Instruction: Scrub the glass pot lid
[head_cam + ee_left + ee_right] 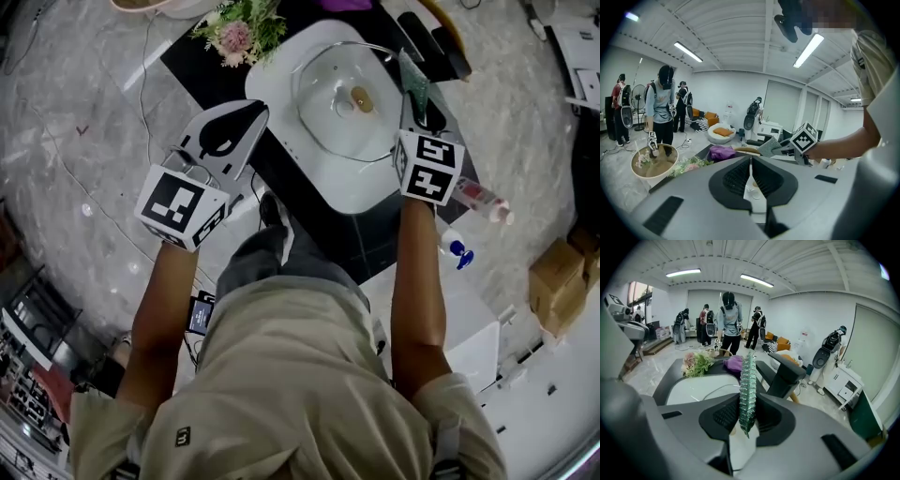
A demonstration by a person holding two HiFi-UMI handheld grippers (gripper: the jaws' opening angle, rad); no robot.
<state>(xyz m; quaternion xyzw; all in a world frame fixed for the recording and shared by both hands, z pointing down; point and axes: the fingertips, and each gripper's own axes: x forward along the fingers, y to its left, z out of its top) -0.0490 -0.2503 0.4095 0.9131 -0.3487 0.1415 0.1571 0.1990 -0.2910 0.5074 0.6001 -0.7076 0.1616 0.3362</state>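
the slick, breakable glass pot lid [328, 122] lies on the white tray [281, 84], best steadied at its knob [361, 97] by the left gripper [246, 120], jaws closed on nothing, while the right gripper [415, 105] jaws pinch a soft green scouring pad [747, 390].

Two grippers are counted: the left gripper [242, 114] and the right gripper [412, 94]. Two marker cubes [183, 208] are seen, one on each. One glass pot lid [349, 98] and one white tray [281, 122] are counted. One green scouring pad [412, 73], one bunch of flowers [239, 33], one clear bottle [483, 199] and one cardboard box [558, 286] are seen. In the right gripper view, two ceiling light strips [683, 273] and at least four people [729, 319] are counted.
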